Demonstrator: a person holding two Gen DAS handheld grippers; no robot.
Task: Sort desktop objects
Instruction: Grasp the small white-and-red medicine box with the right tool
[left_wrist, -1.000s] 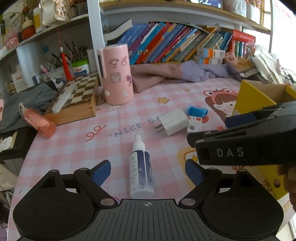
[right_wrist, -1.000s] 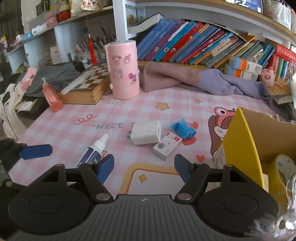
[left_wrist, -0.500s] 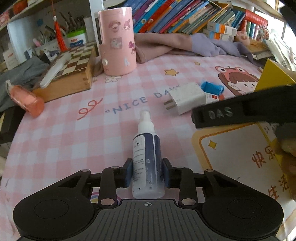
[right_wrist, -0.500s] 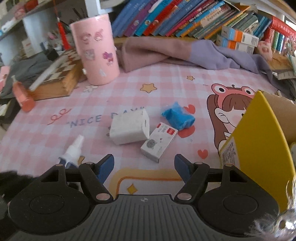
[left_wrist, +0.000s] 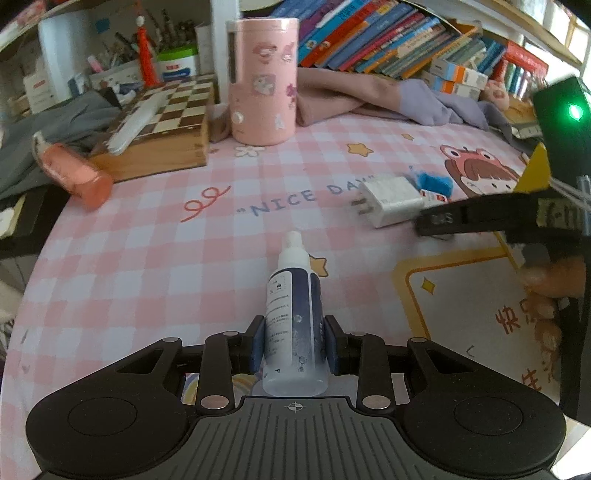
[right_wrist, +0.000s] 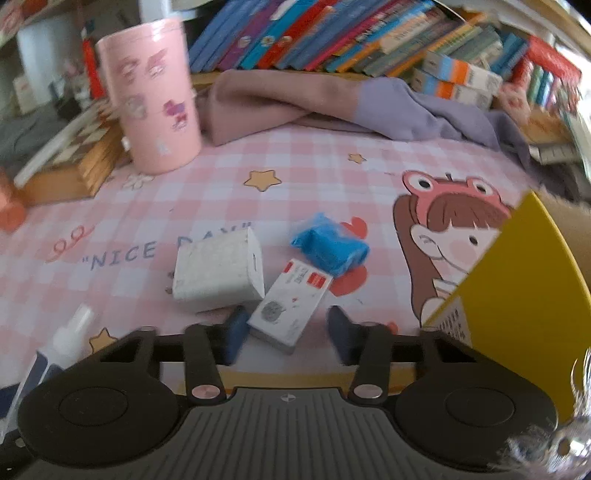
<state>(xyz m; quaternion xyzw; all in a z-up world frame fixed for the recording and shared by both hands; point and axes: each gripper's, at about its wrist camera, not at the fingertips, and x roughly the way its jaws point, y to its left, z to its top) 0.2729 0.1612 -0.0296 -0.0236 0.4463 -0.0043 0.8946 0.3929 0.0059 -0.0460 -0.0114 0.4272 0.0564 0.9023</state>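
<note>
Left tool (left_wrist: 293, 345) clamped on spray bottle (left_wrist: 293, 314) at lower centre, right tool (right_wrist: 286, 334) spread apart around small box (right_wrist: 290, 304), white charger (right_wrist: 218, 275) just left

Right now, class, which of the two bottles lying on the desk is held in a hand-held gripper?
The white-and-navy spray bottle, clamped by the left hand-held gripper. The orange bottle lies untouched beside the chessboard box.

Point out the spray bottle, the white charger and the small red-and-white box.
spray bottle (left_wrist: 293, 317): left wrist view, on its labelled body between the left claw's pads.
white charger (right_wrist: 218, 273): right wrist view, on its broad side face.
small red-and-white box (right_wrist: 290, 304): right wrist view, on its printed top.
</note>
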